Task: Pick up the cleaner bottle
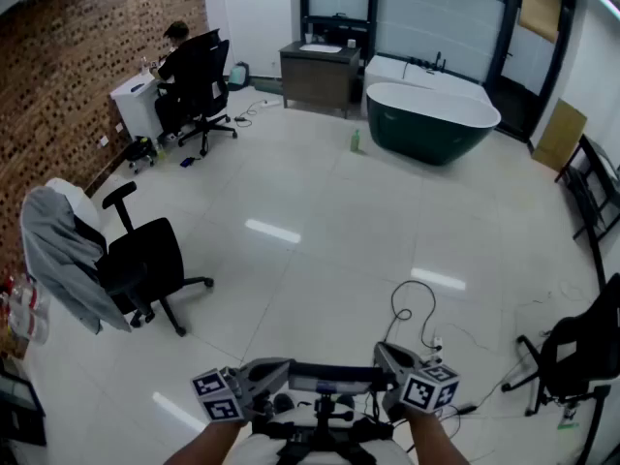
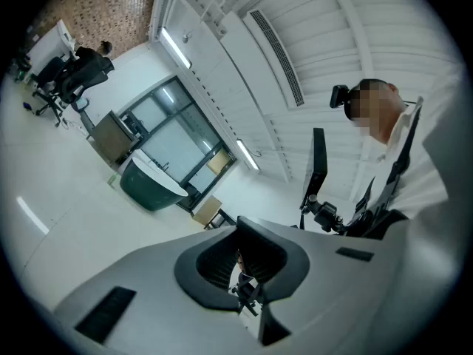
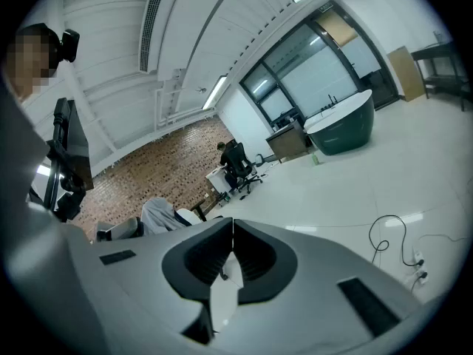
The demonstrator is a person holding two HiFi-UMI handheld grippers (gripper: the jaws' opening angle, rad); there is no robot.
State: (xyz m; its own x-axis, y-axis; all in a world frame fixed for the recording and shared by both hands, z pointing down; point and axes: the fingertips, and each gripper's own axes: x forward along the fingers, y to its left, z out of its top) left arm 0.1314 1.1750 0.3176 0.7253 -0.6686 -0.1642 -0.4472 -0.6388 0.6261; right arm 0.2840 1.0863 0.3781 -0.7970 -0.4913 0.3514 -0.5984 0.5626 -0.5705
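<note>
Claws first: in the head view the left gripper and right gripper hung low, likely because the cleaner bottle stood far off by the bathtub. Left gripper view: jaws pressed together, empty. Right gripper view: the same.

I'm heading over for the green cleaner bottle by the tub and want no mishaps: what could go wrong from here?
The cable loops over the floor near the way to the cleaner bottle, so it could trip you. The left gripper and right gripper are both shut; unless opened in time, they might knock the small bottle over beside the bathtub.
</note>
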